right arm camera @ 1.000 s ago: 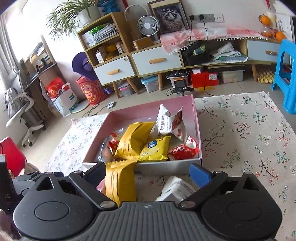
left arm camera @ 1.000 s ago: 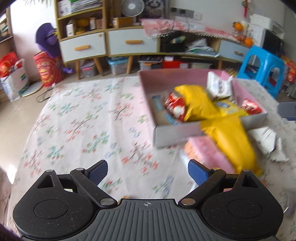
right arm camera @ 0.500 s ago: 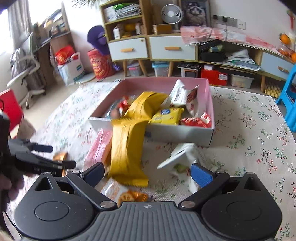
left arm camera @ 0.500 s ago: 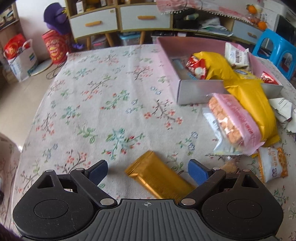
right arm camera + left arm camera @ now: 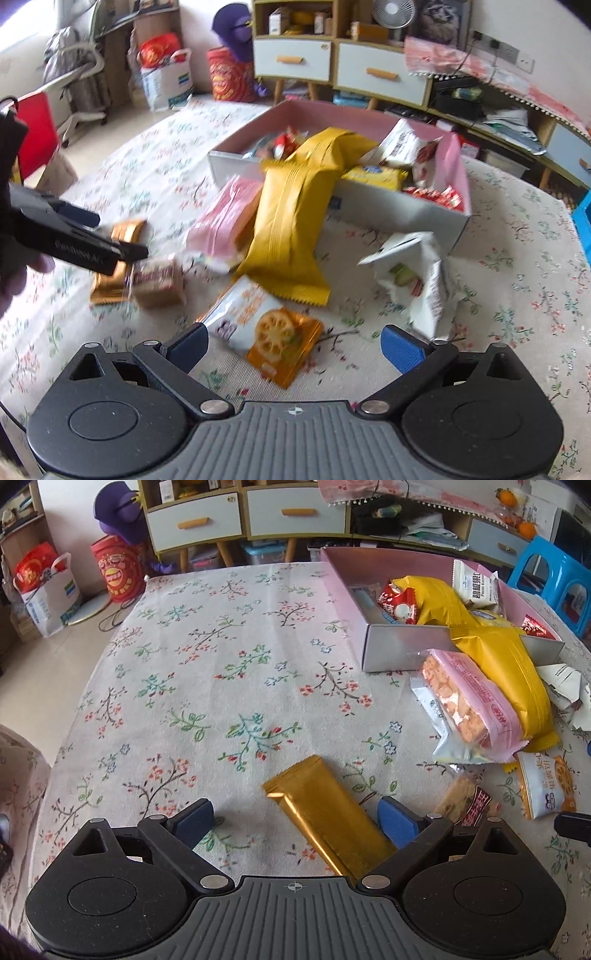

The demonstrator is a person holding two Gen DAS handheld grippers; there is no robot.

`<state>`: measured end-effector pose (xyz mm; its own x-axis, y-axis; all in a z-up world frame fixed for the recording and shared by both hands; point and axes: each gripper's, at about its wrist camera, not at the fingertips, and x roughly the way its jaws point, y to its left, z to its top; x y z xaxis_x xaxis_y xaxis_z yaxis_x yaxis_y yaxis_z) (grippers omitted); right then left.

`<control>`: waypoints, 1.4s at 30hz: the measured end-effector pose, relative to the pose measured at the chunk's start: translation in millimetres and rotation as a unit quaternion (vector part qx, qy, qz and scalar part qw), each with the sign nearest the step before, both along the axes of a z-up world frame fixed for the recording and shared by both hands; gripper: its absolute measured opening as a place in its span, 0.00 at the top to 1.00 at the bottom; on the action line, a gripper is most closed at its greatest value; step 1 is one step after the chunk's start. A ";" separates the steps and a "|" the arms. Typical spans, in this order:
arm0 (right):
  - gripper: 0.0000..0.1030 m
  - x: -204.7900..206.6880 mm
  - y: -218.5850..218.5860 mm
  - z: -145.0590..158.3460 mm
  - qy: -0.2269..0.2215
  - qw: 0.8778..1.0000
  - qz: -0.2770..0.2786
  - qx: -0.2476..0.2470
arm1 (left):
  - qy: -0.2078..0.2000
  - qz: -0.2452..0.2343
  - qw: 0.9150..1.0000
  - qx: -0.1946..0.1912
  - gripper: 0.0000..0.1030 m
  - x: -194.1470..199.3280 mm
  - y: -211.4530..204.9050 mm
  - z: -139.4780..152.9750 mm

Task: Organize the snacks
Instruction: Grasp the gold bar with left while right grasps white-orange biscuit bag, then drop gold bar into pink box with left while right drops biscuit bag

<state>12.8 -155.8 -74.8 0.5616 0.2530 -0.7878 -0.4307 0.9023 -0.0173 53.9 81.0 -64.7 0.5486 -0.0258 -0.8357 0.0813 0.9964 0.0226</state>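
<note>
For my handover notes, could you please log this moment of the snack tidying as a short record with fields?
surface: table with a floral cloth
container: pink box, part filled with snacks
left gripper: open, jaws either side of a gold packet, not closed on it
right gripper: open, above a white and orange packet
draped over box edge: long yellow packet
loose on cloth: pink packet, torn white wrapper

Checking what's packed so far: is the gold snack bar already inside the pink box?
No. The gold snack bar lies on the floral tablecloth between the open left gripper fingers, well apart from the pink box.
</note>
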 end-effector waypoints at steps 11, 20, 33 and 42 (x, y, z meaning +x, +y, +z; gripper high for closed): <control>0.11 1.7 25.2 -16.4 -0.006 0.998 0.037 -0.042 | 0.003 0.020 1.000 0.002 0.06 -13.2 30.0 -0.2; 0.15 9.2 28.7 -17.3 -0.006 0.999 0.037 -0.031 | 0.011 -0.009 0.999 -0.037 0.08 -13.1 26.9 1.4; 0.42 9.9 33.9 -10.3 -0.004 0.998 0.046 -0.031 | 0.001 -0.047 0.999 -0.019 0.35 -12.0 2.8 4.3; 0.58 4.7 33.1 -6.4 -0.003 0.999 0.039 -0.031 | -0.006 -0.046 0.999 -0.022 0.72 -15.1 4.0 8.5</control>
<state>17.5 -122.7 -81.2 0.5474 0.2474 -0.7994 -0.4993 0.8632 -0.0748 38.7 85.0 -56.2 0.5529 -0.1127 -0.8256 0.1732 0.9847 -0.0184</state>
